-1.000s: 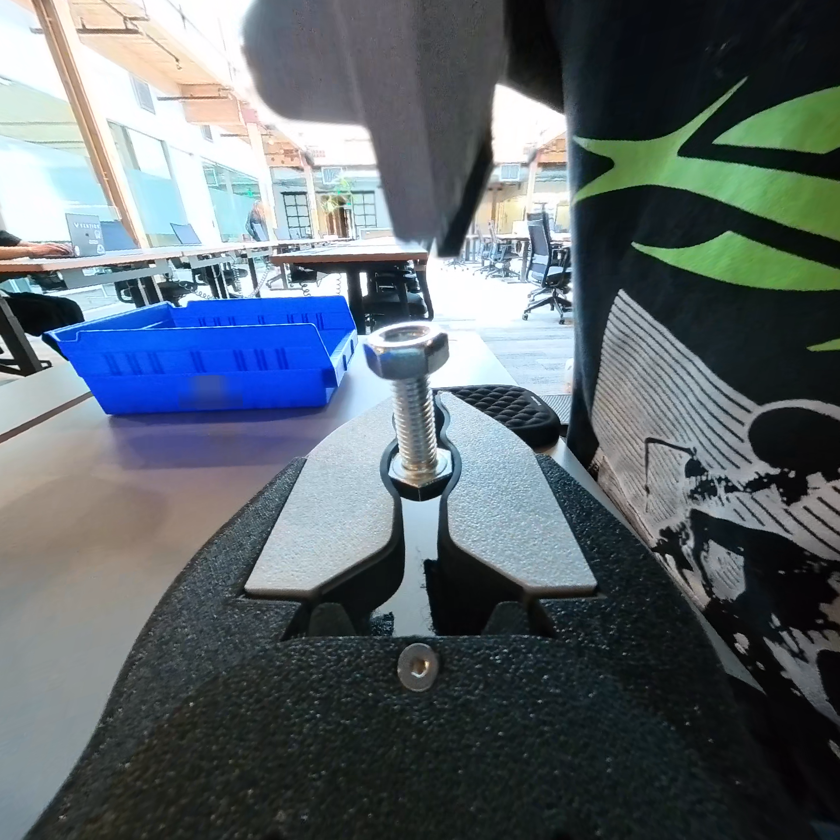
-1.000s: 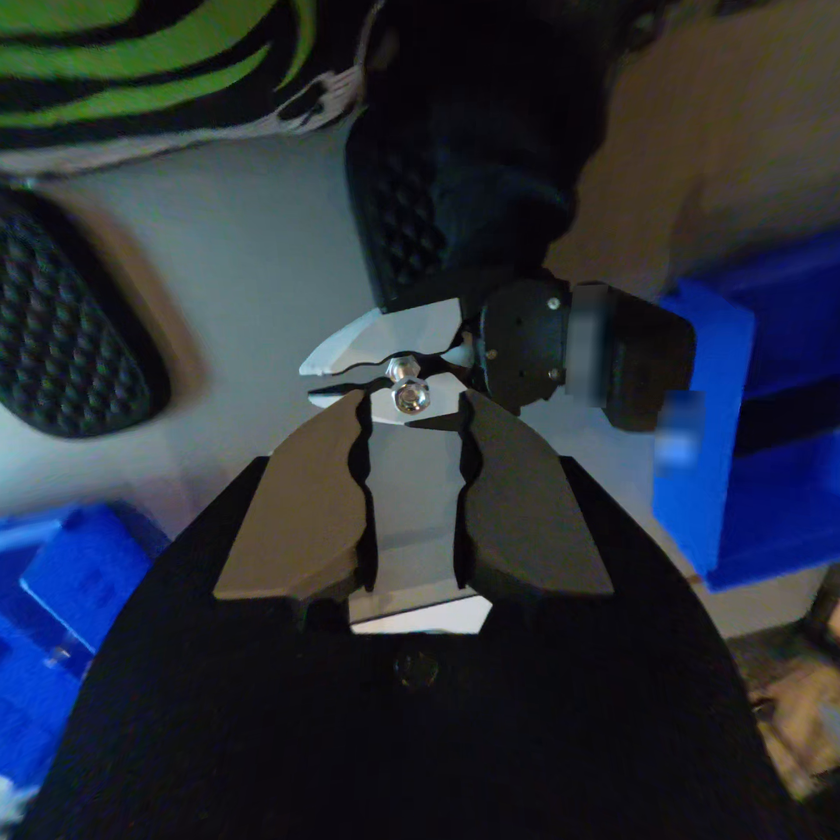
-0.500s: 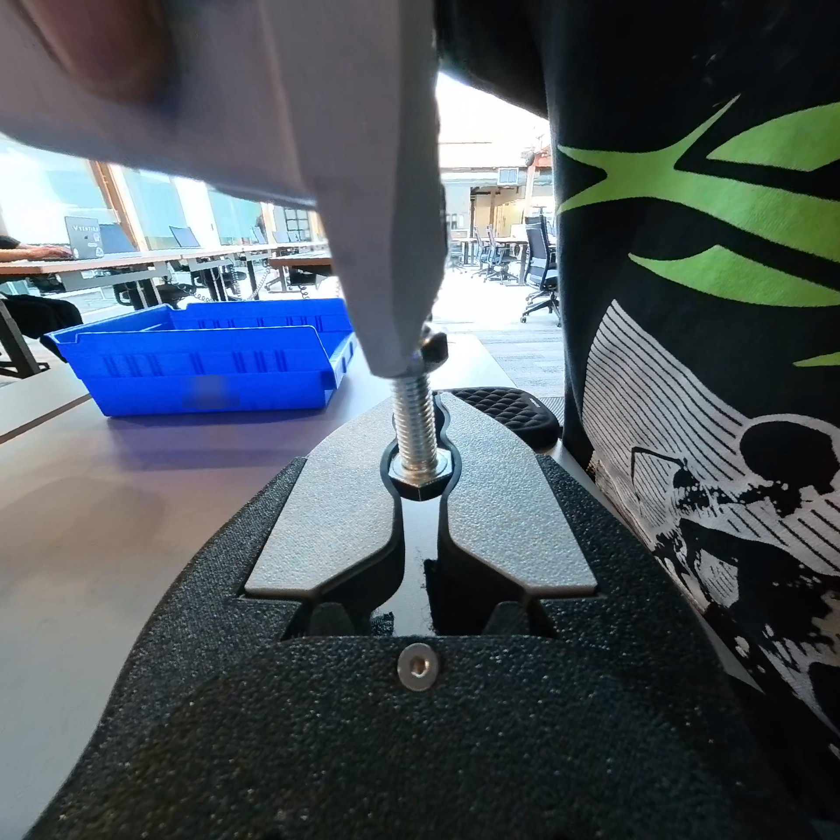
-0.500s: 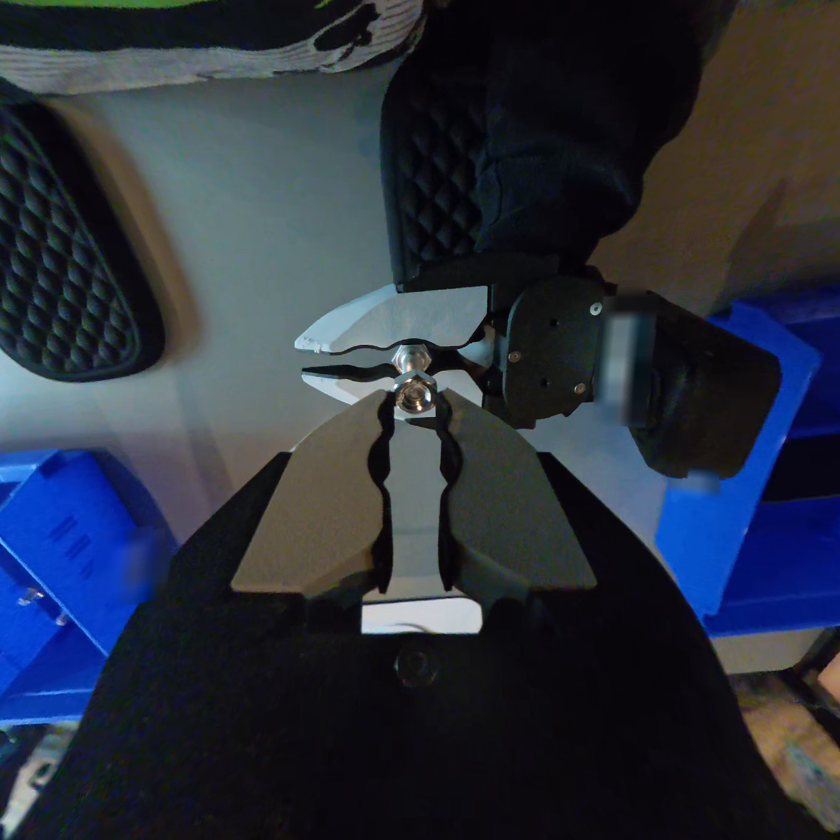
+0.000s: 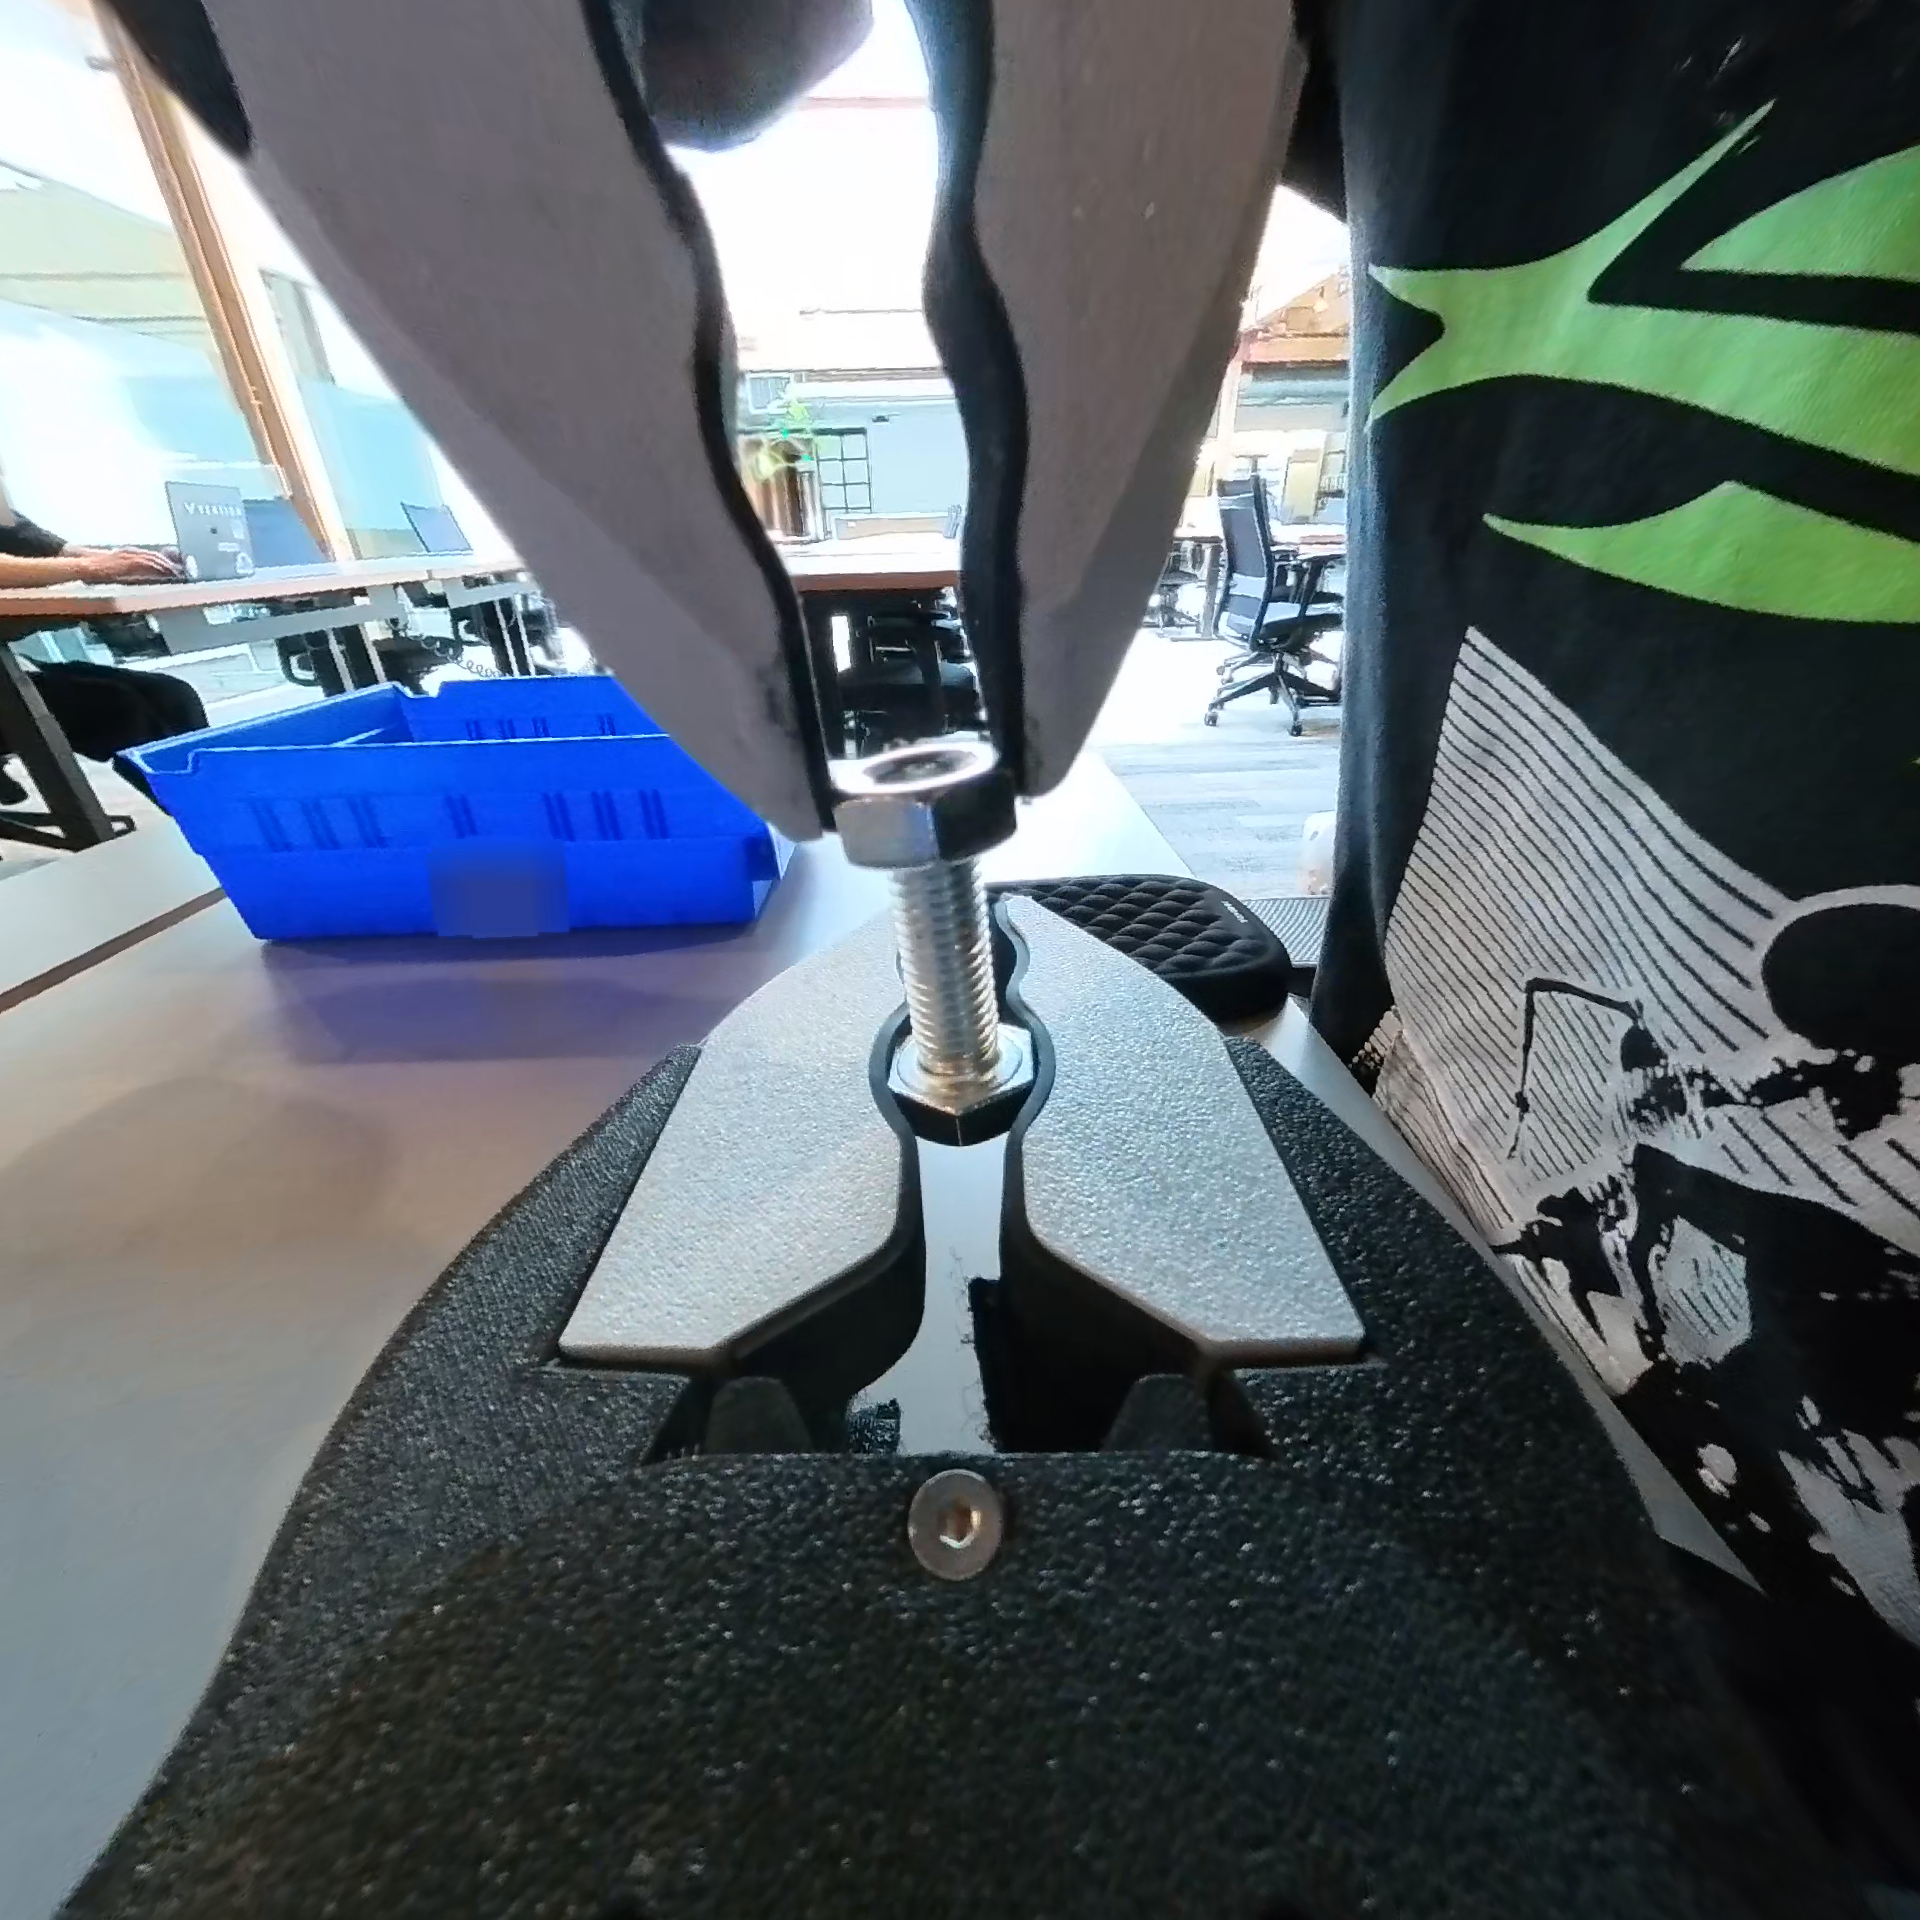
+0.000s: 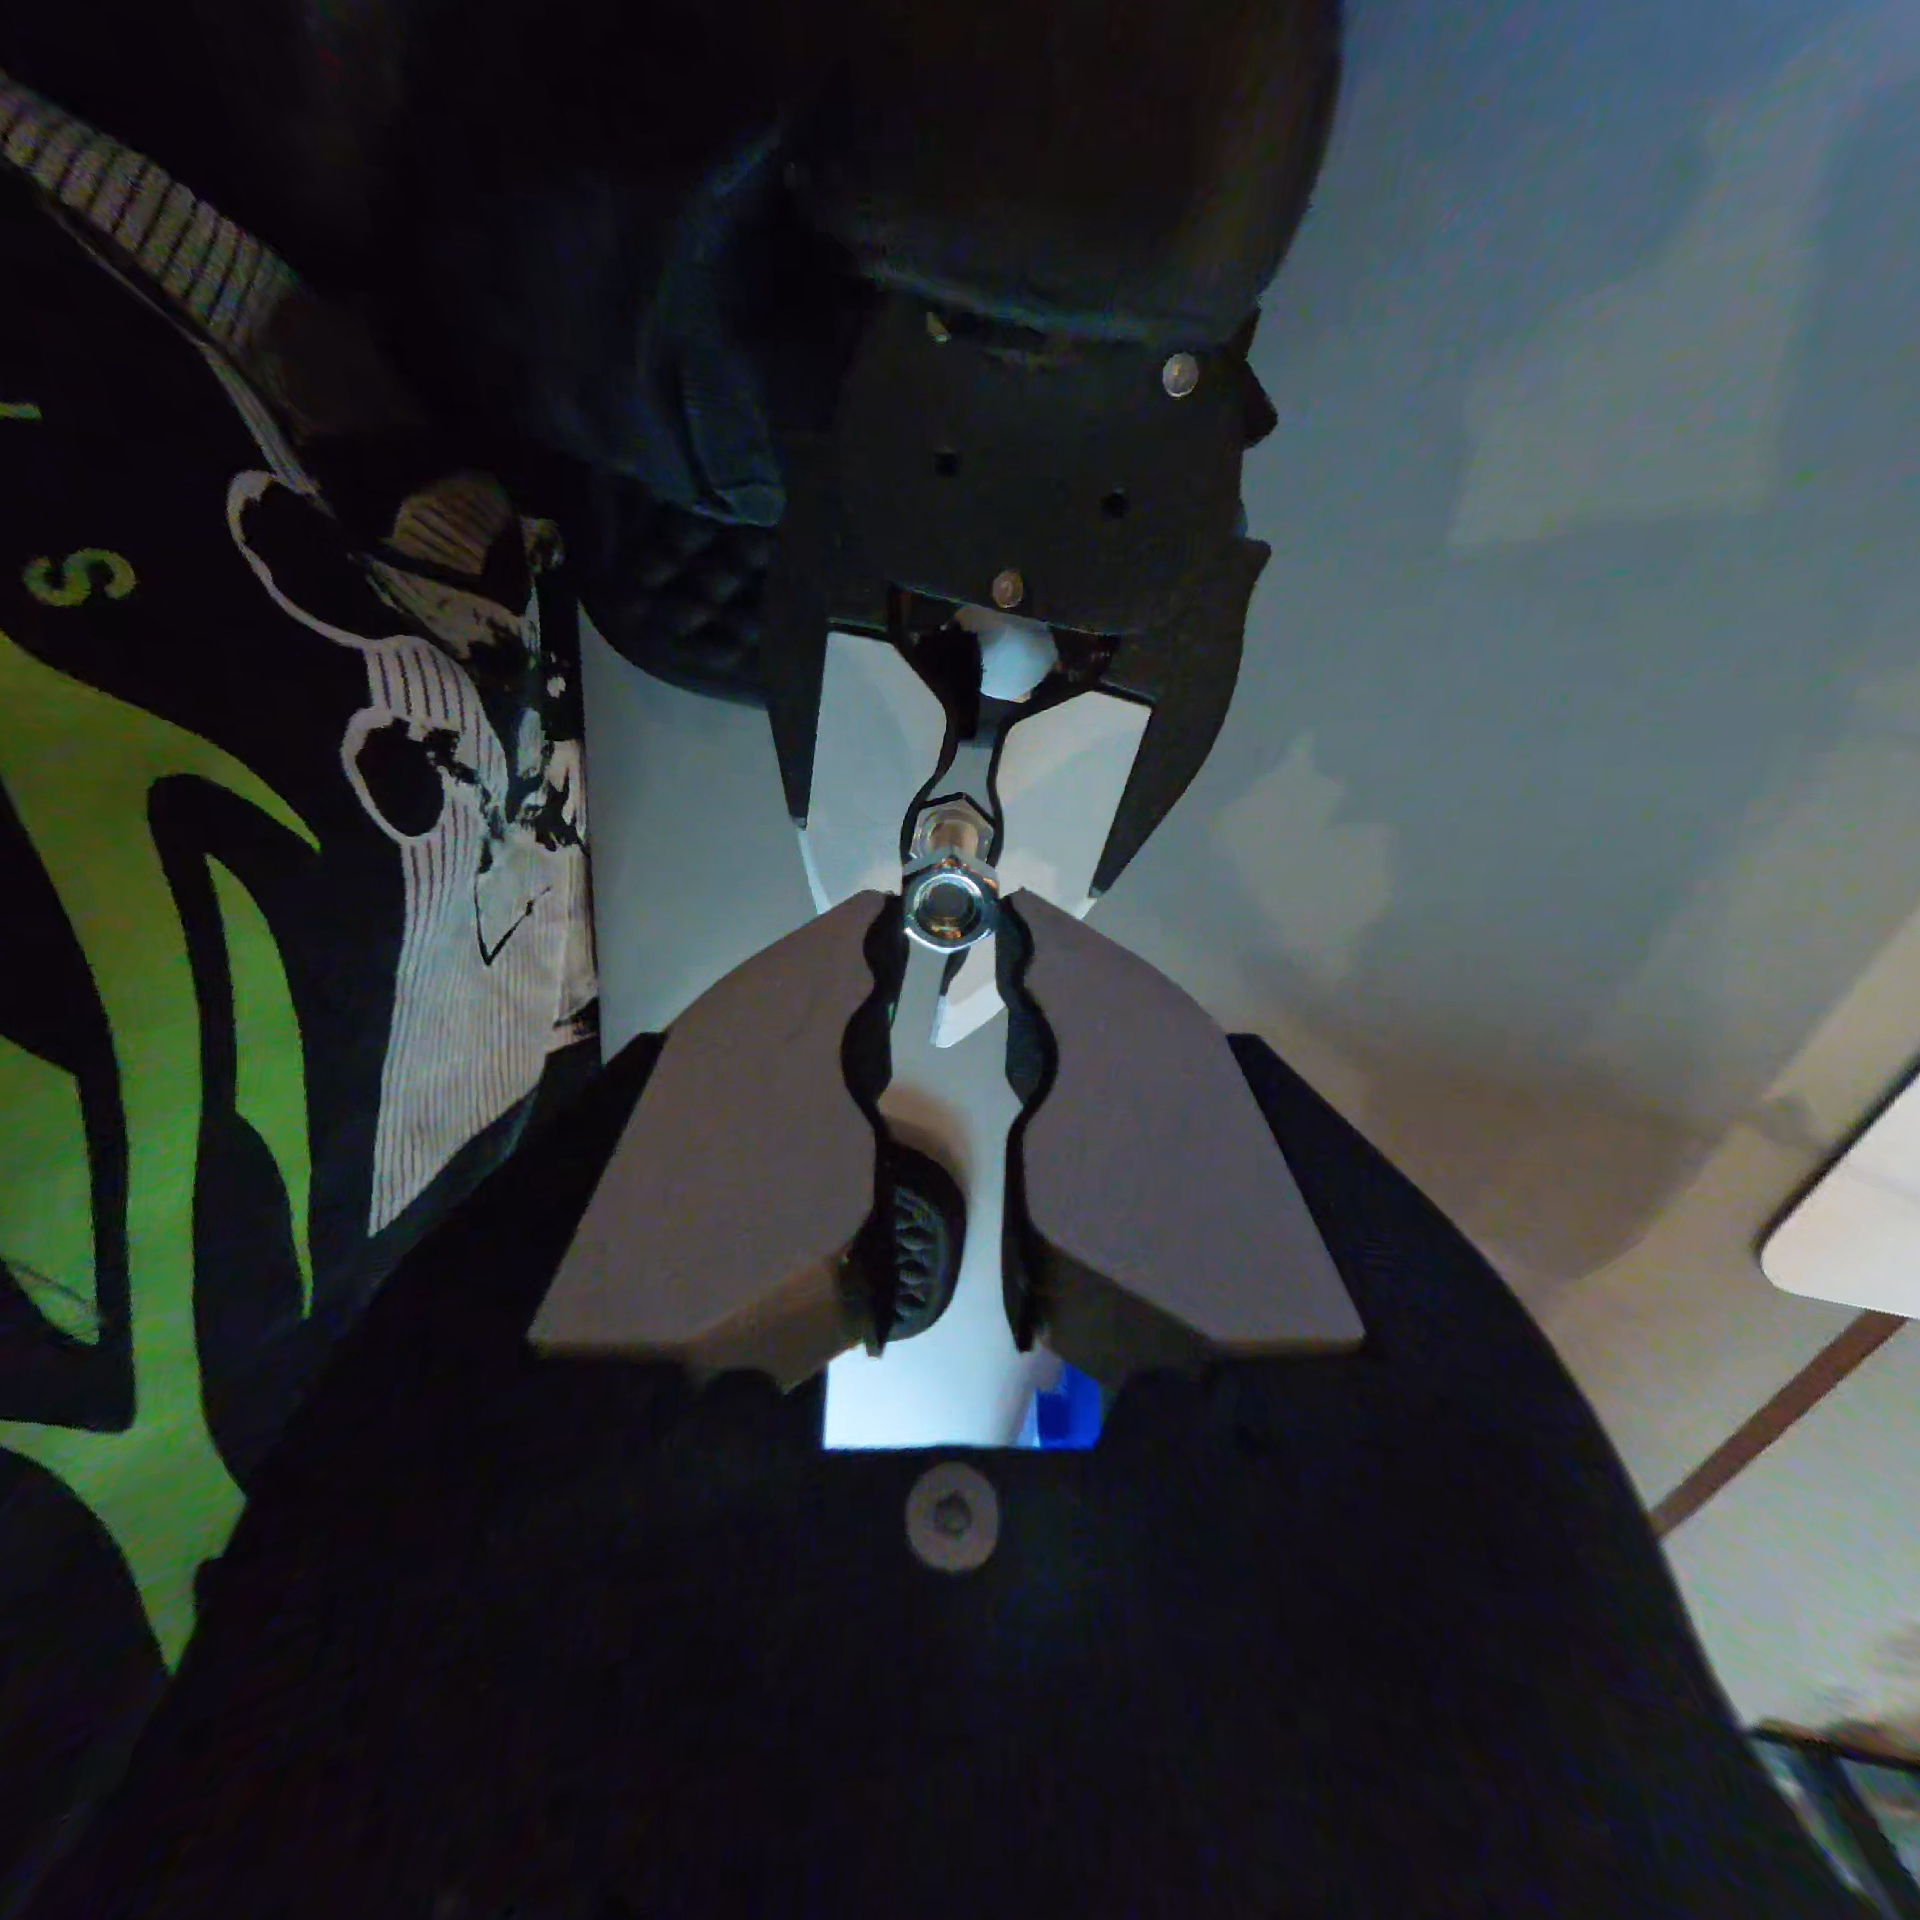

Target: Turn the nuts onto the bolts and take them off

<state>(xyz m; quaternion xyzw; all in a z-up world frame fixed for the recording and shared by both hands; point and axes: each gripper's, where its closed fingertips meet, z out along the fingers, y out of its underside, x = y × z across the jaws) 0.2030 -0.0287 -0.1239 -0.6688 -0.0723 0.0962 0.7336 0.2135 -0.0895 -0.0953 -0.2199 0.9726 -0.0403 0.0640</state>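
Left wrist view: left gripper (image 5: pixel 961 1013) clamped on upright bolt (image 5: pixel 948 977) by its head; nut (image 5: pixel 923 805) at thread top, pinched by right gripper (image 5: pixel 914 774) from 12 o'clock; blue bin (image 5: pixel 457 810) toward 10 o'clock. Small, rigid, slick steel; best gripped across flats.

Right wrist view: right gripper (image 6: pixel 948 904) closed on nut (image 6: pixel 945 907), end-on bore visible, bin barely seen.

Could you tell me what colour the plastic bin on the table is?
Bright blue plastic bin; clearest in the left wrist view.
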